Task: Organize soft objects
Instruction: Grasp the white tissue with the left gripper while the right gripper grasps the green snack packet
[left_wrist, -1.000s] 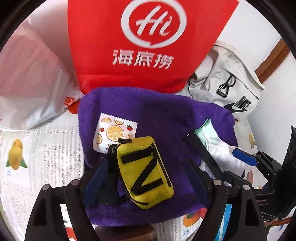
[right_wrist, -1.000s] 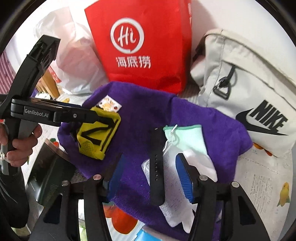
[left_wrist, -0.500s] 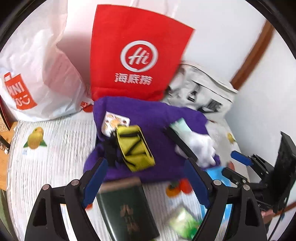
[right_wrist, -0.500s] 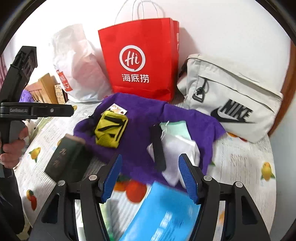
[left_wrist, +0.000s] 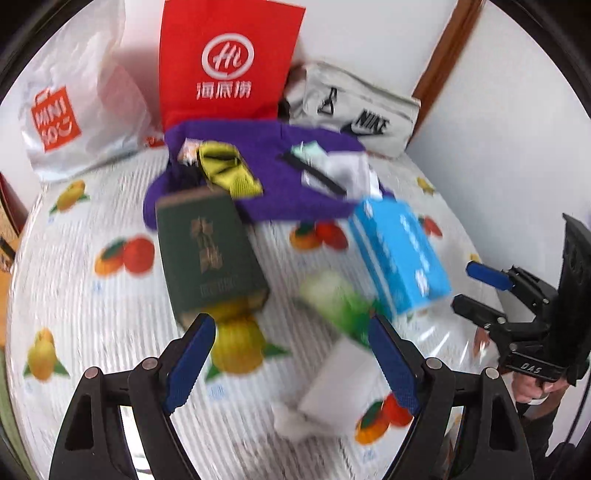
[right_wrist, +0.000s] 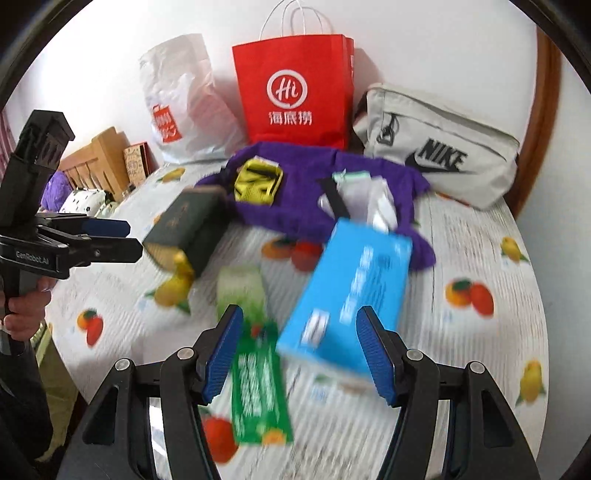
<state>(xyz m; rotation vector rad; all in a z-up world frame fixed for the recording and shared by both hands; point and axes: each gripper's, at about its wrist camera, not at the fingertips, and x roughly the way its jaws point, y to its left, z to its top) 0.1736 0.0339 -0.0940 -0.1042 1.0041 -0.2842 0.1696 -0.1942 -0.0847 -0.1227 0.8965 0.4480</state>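
Observation:
A purple towel (left_wrist: 280, 177) (right_wrist: 299, 192) lies at the back of the fruit-print table. On it sit a yellow pouch with black straps (left_wrist: 229, 170) (right_wrist: 258, 181), a black strap (right_wrist: 334, 199) and white and mint cloths (left_wrist: 343, 166) (right_wrist: 369, 195). My left gripper (left_wrist: 291, 354) is open and empty, well in front of the towel. My right gripper (right_wrist: 299, 347) is open and empty, above a blue box (right_wrist: 351, 288). Each gripper also shows in the other's view, the left (right_wrist: 107, 236) and the right (left_wrist: 480, 288).
A dark green box (left_wrist: 207, 251) (right_wrist: 188, 225), the blue box (left_wrist: 399, 251), a green packet (right_wrist: 258, 384) and a white packet (left_wrist: 332, 391) lie on the table (left_wrist: 110, 332). A red paper bag (right_wrist: 295, 92), a white plastic bag (right_wrist: 184, 103) and a grey Nike bag (right_wrist: 439, 158) stand at the back wall.
Both grippers have pulled back from the towel toward the table's near side. The yellow pouch and the cloths stay on the towel. The views are motion-blurred.

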